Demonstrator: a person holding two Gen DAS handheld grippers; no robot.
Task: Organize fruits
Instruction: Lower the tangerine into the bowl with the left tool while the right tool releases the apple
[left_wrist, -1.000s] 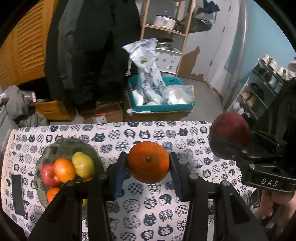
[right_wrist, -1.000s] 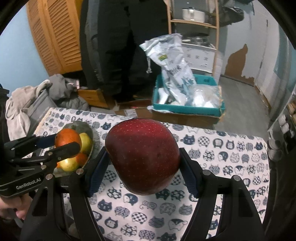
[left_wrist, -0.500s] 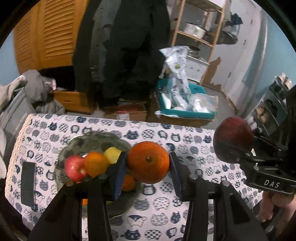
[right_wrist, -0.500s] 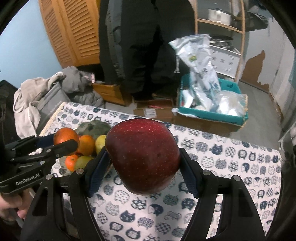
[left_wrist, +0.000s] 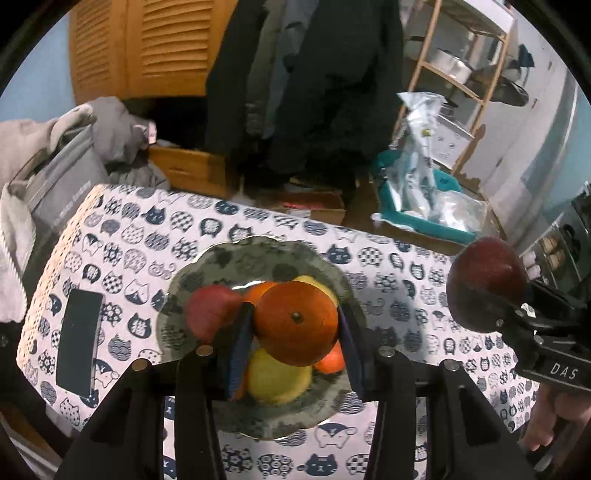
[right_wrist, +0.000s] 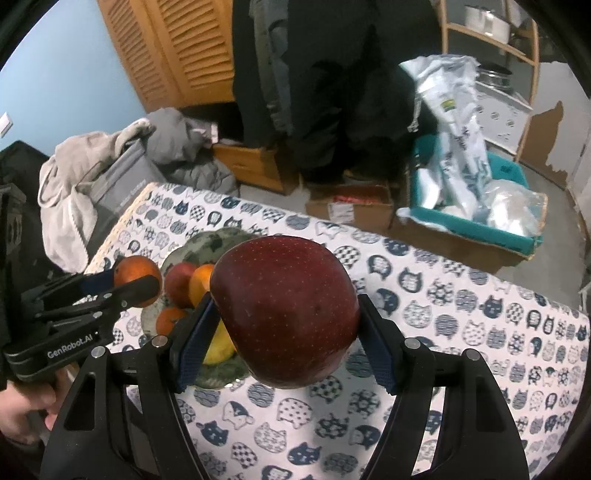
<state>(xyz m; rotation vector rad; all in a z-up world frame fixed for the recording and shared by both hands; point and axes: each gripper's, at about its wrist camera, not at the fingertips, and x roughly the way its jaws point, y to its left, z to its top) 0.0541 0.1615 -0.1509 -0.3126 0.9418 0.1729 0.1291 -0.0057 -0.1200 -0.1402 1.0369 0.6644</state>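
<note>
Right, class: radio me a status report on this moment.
Left gripper shut on orange, above fruit plate. Right gripper shut on red apple. Nothing blocking.

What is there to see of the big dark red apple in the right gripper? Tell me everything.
The big dark red apple is broad, round and glossy, its deep maroon skin dotted with fine pale specks. It looks whole and unbruised. The right gripper is shut on it, a blue ribbed pad pressing each flank. It hangs clear above the cat-print tablecloth, just right of the grey-green scalloped bowl of fruit; nothing else touches it. Its stem is not visible.
</note>
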